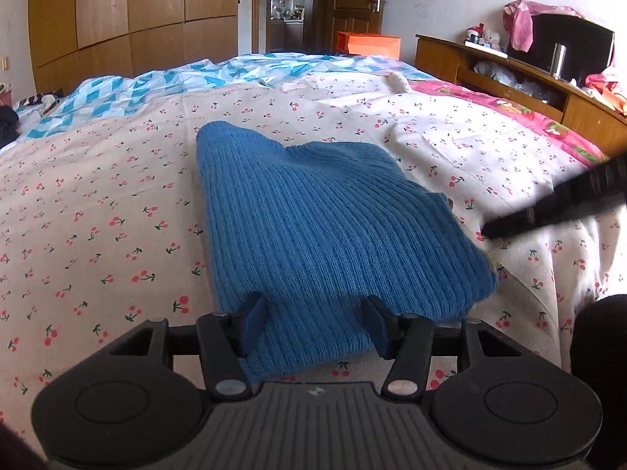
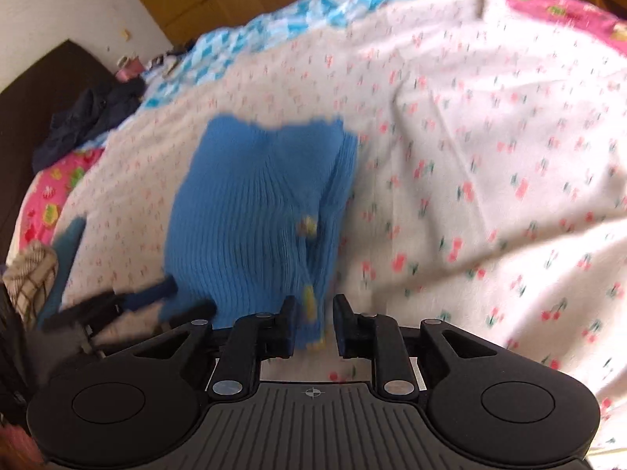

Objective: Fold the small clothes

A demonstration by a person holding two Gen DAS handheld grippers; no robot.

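Note:
A folded blue ribbed knit garment (image 1: 309, 227) lies on the cherry-print sheet (image 1: 98, 196). My left gripper (image 1: 315, 323) is open, its blue pads astride the garment's near edge, fabric between the jaws. In the blurred right wrist view the garment (image 2: 250, 219) shows small yellow trim at its right edge. My right gripper (image 2: 313, 327) is open, jaws apart at the garment's near right corner. The left gripper (image 2: 172, 297) shows there at the garment's left edge. A dark finger of the right gripper (image 1: 548, 203) shows at the right of the left wrist view.
The bed also carries a blue-white quilt (image 1: 188, 78) and a pink blanket (image 1: 509, 113). A wooden headboard shelf (image 1: 529, 74) with clutter stands at the right, wardrobes (image 1: 129, 11) behind. Dark clothes (image 2: 94, 117) lie at the bed's left side.

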